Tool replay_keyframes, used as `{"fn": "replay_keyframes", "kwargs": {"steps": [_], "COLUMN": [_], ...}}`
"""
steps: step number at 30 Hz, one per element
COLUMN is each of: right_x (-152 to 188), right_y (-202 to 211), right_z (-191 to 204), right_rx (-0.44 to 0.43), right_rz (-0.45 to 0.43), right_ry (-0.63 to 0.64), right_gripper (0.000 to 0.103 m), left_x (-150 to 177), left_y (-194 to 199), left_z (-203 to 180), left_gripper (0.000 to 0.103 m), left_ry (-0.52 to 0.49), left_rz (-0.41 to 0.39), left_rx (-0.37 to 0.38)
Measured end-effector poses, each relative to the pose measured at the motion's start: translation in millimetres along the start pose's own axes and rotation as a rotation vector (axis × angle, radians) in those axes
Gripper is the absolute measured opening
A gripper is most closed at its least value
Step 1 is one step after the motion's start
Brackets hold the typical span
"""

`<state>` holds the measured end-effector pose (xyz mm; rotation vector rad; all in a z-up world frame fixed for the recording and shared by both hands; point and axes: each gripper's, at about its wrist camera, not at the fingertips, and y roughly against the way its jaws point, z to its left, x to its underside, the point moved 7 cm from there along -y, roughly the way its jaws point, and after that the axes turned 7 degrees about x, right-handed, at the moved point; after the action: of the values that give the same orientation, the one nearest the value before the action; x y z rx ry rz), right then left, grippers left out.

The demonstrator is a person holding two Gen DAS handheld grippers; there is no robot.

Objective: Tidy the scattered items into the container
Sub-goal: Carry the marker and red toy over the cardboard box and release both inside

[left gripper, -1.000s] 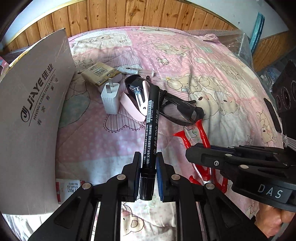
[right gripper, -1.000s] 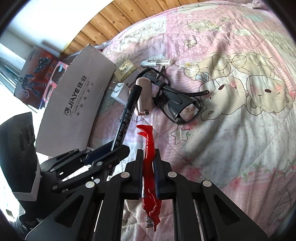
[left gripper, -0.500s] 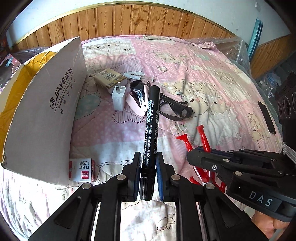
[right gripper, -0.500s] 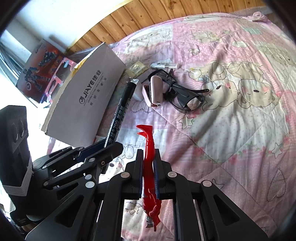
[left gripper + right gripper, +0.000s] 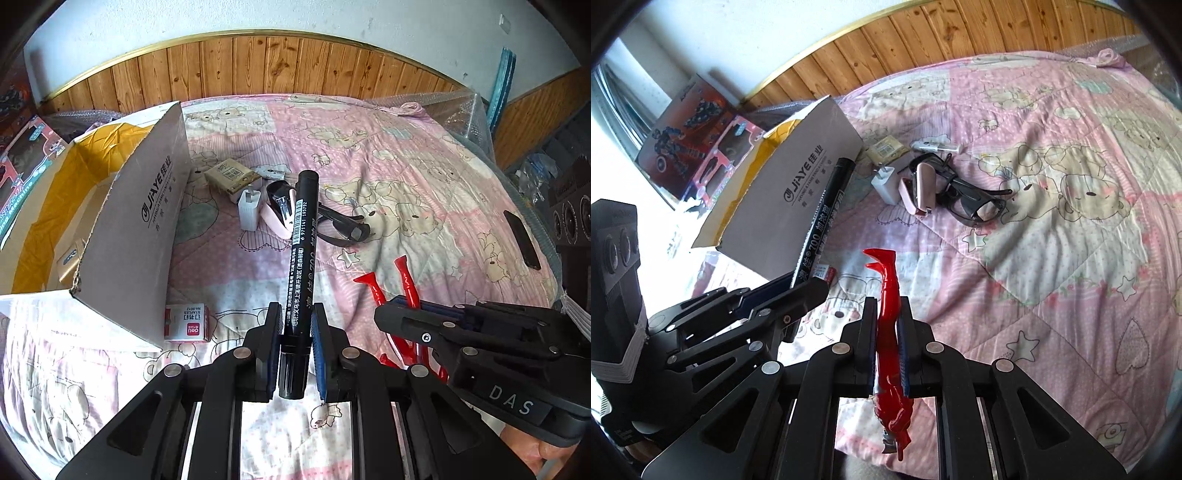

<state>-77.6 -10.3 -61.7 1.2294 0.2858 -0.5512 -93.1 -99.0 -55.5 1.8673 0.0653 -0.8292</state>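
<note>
**Both tongs loaded, box at ten o'clock**

The left tongs were closed on a black marker, gripped near its cap end; rigid and light, it looked secure. The right tongs pinched a red plastic tool (slick, probably springy) mid-length. The open cardboard box stood on the bed at ten o'clock.

1. Marker: black, white print.
2. Pliers: red handles.
3. Box: grey outside, yellow inside.
4. Quilt: pink patchwork w/ bears, dots.
5. Stapler: pale pink.
</note>
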Motion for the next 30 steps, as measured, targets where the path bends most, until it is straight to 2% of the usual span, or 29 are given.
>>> {"fn": "replay_keyframes", "kwargs": {"steps": [16, 30], "right_x": [9.2, -19.1], "right_y": [37.2, 54.3], "right_z": [39.2, 109.1], "right_rx": [-0.015, -0.051], "right_rz": [-0.074, -0.135], "right_ry": [0.072, 0.202], "right_gripper": [0.011, 0.01], "left_x": [6.2, 1.2], "left_y": [57.9, 115.1], "left_z": [4.1, 58.8], "left_gripper": [0.016, 0.016], "left_ry": [0.017, 0.126], "left_rz": [-0.098, -0.205], "left_rx": [-0.027, -0.074]}}
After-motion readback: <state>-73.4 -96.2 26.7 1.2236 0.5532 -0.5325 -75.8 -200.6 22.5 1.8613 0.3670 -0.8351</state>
